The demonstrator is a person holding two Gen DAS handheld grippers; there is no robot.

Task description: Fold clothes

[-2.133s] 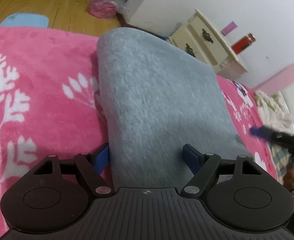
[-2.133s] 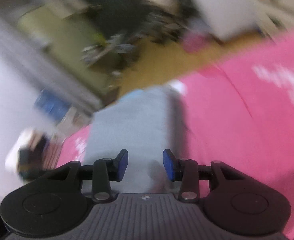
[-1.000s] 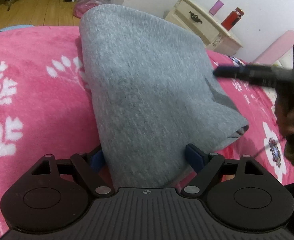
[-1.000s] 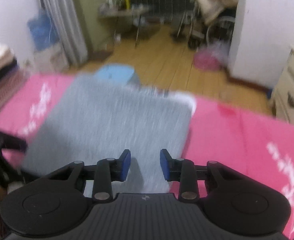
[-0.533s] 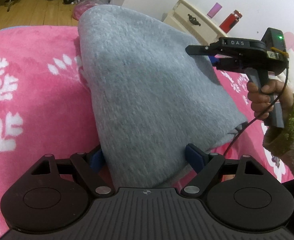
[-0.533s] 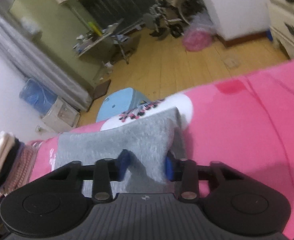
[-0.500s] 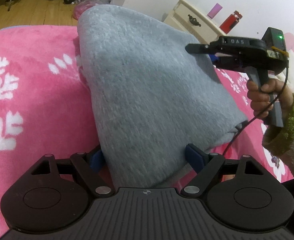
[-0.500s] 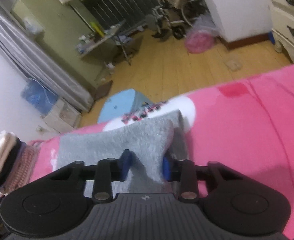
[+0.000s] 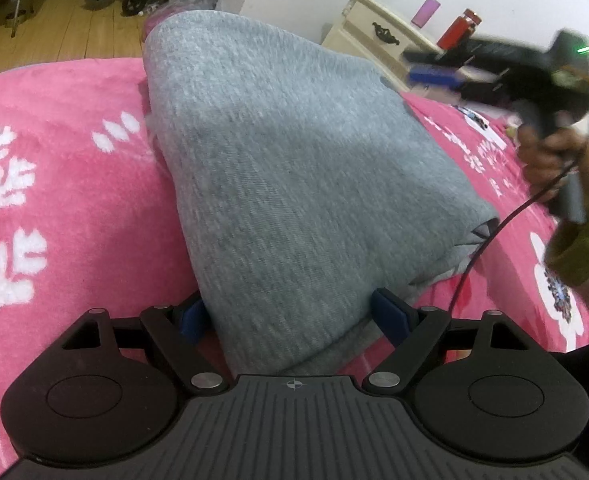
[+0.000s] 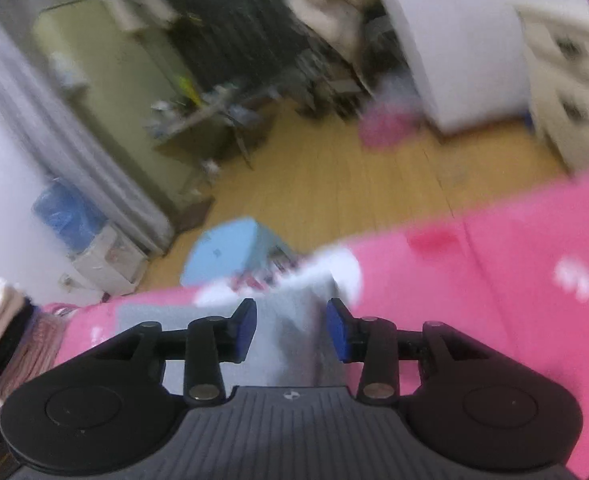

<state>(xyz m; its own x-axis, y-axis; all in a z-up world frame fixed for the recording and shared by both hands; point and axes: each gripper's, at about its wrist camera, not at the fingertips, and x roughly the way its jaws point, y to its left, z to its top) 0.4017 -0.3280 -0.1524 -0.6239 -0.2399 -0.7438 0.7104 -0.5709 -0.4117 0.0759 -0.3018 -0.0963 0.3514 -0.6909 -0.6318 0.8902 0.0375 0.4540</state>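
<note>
A grey knit garment (image 9: 294, 152), folded into a thick, soft-edged bundle, lies on a pink blanket (image 9: 54, 184) with white flowers; the left gripper (image 9: 294, 316) straddles its near end, fingers spread wide, gripping nothing; the right gripper (image 10: 290, 328), blurred, hangs over the far corner, fingers parted, nothing held; a hand (image 9: 550, 160) holds it.

The left gripper (image 9: 294, 312) is matte black, with a ribbed central housing marked by a small crosshair, two round side discs, silver pivot screws and blue finger pads (image 9: 392, 314). The right gripper (image 10: 290, 328) has the same build. Seen from the left wrist, it carries a green light, a thin black cable (image 9: 506, 220), and the hand (image 9: 550, 160) on it wears a fuzzy green sleeve (image 9: 586, 240).
</note>
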